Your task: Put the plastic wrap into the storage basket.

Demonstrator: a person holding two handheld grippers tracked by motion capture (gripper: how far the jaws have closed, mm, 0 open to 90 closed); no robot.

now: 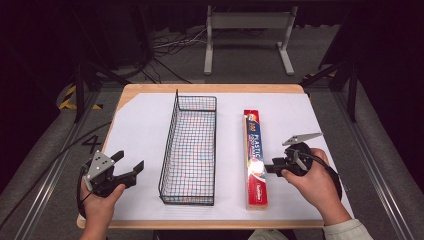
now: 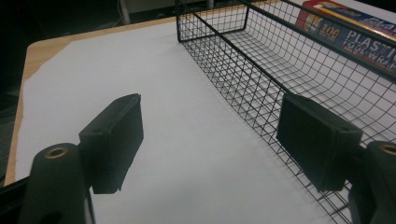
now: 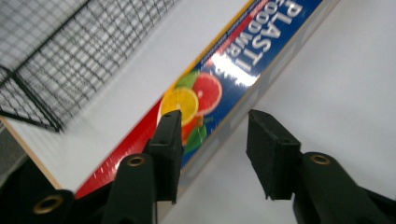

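A long red and blue plastic wrap box [image 1: 255, 160] lies lengthwise on the white sheet, right of a black wire basket [image 1: 187, 150]. My right gripper [image 1: 269, 167] is open at the box's near half, coming from its right side. In the right gripper view, one jaw is over the box [image 3: 233, 70] and the other is over the sheet past its edge, with the right gripper [image 3: 215, 140] not closed on it. My left gripper [image 1: 129, 162] is open left of the basket and holds nothing. The left gripper [image 2: 210, 116] faces the basket's long side [image 2: 280, 60], with the box [image 2: 355, 32] beyond it.
The wooden table [image 1: 210, 88] is covered by a white sheet [image 1: 145, 125]. The basket [image 3: 70, 46] has nothing in it. On the floor beyond the table are a white metal stand [image 1: 247, 35] and cables. Dark stand legs flank the table on both sides.
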